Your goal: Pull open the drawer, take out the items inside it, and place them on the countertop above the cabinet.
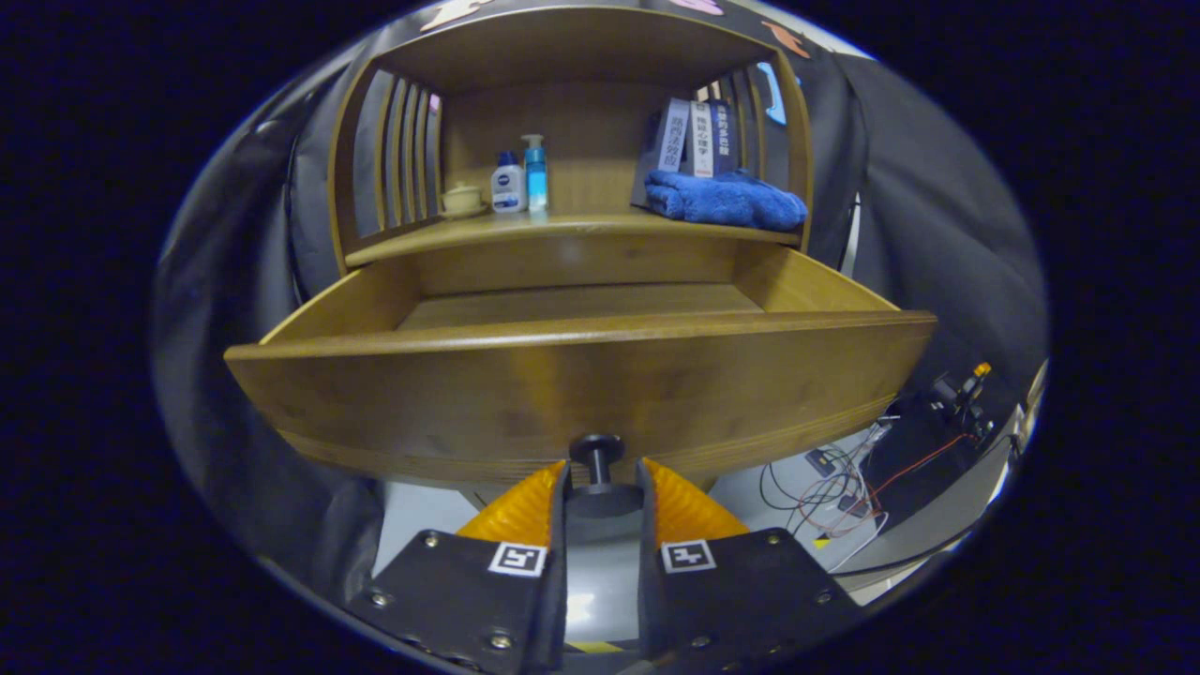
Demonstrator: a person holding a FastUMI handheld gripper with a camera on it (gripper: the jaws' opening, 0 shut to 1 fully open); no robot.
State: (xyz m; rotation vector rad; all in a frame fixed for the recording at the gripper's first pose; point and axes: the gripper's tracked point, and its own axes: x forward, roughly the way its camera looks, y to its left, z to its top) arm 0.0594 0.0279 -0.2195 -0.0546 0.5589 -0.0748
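Gripper view: gripper [600, 478] clamps the drawer knob [597, 450] narrowly, for pulling; wooden drawer [581, 375] stands open, visible floor bare.

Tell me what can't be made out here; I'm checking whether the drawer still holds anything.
- Gripper view: the front part of the drawer floor is hidden behind its own front panel, so contents there can't be judged.
- Whether the gripper presses the knob between its fingers: contact unclear.
- The book spines: too small.
- Cabinet below the drawer: hidden.
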